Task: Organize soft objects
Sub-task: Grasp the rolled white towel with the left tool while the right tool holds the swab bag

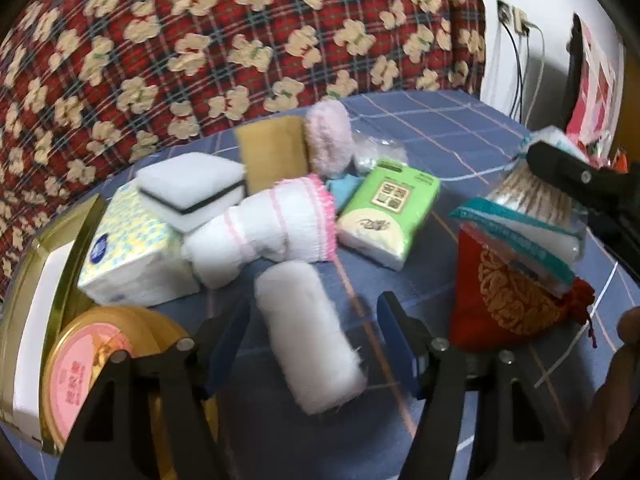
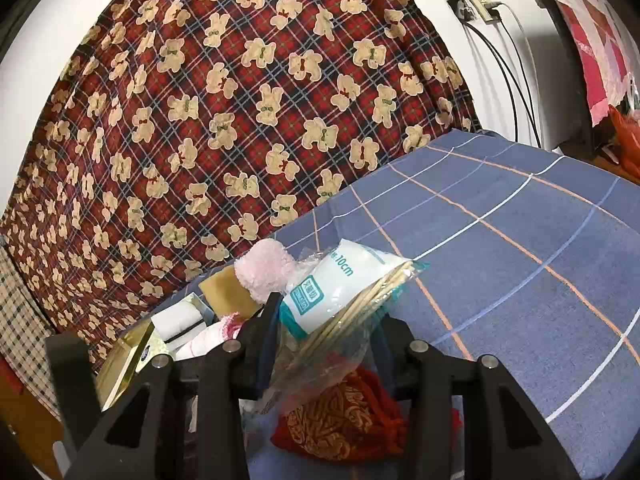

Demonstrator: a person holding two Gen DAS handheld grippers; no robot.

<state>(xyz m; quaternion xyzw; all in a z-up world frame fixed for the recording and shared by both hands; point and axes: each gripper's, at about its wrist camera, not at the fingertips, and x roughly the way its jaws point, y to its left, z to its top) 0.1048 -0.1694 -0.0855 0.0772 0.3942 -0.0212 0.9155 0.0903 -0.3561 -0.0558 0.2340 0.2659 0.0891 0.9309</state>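
My left gripper [image 1: 316, 344] is open, its jaws standing on either side of a white fluffy roll [image 1: 308, 332] lying on the blue checked cloth [image 1: 460, 136]. My right gripper [image 2: 326, 316] is shut on a clear bag of cotton swabs [image 2: 340, 292], held above a red and gold pouch [image 2: 344, 424]. In the left wrist view the swab bag [image 1: 528, 216] rests over the pouch [image 1: 508, 304] with the right gripper's finger [image 1: 576, 180] on it. Behind lie a rolled white towel with pink trim [image 1: 272, 224], a green tissue pack [image 1: 388, 212], a white sponge [image 1: 192, 188] and a pink puff [image 1: 330, 136].
A tissue box [image 1: 128, 256], a gold tin [image 1: 92, 360] and a gold-edged box [image 1: 36, 312] stand at the left. A tan sponge [image 1: 272, 152] stands at the back. A bear-print plaid blanket [image 1: 240, 40] rises behind the table. Wall sockets with cables [image 2: 480, 8] are at right.
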